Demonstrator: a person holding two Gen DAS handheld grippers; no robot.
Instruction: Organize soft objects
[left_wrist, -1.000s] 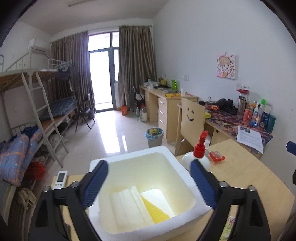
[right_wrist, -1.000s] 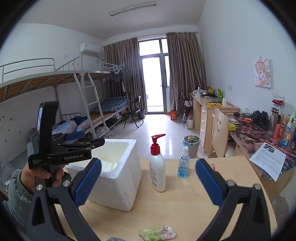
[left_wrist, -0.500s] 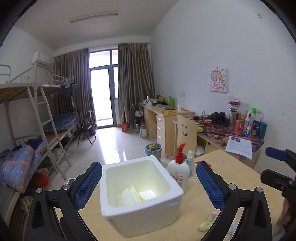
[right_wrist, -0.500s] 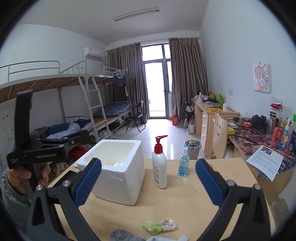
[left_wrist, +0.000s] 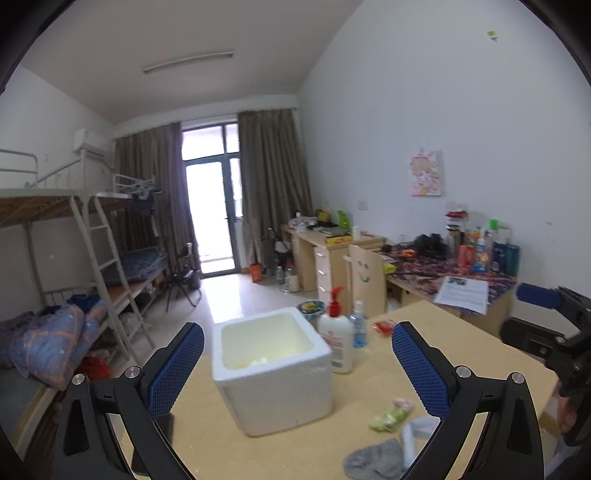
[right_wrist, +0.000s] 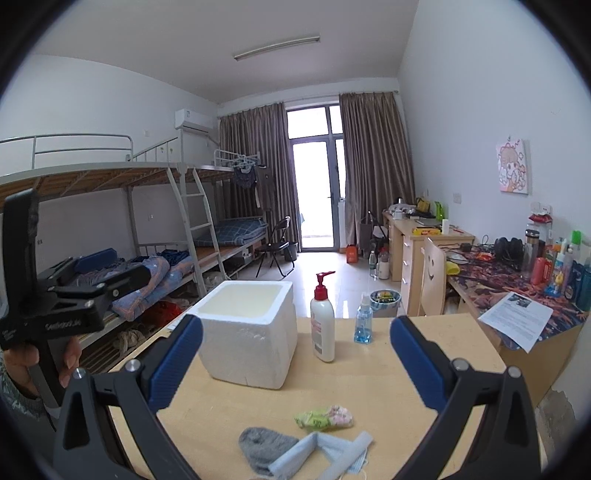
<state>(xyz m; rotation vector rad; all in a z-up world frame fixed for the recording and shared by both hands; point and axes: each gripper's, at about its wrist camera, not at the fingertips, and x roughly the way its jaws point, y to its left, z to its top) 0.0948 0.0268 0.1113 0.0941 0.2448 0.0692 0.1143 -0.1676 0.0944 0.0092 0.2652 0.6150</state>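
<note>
Right wrist view: both grippers, left gripper (left_wrist: 297, 363) and right gripper (right_wrist: 295, 360), spread wide and empty above the bench (right_wrist: 369, 373), likely for the next pick among grey sock (right_wrist: 266, 447), floral sock (right_wrist: 324, 417) and face mask (right_wrist: 325, 452) near the foam box (right_wrist: 247, 343).

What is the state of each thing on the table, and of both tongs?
Foam box: upright, lid off, something pale inside.
Lotion pump bottle: upright, closed.
Blue spray bottle: upright.
Grey sock: crumpled, lying flat.
Green sock: crumpled.
Face mask: folded, lying flat.
Left tongs: open, empty.
Right tongs: open, empty.
</note>
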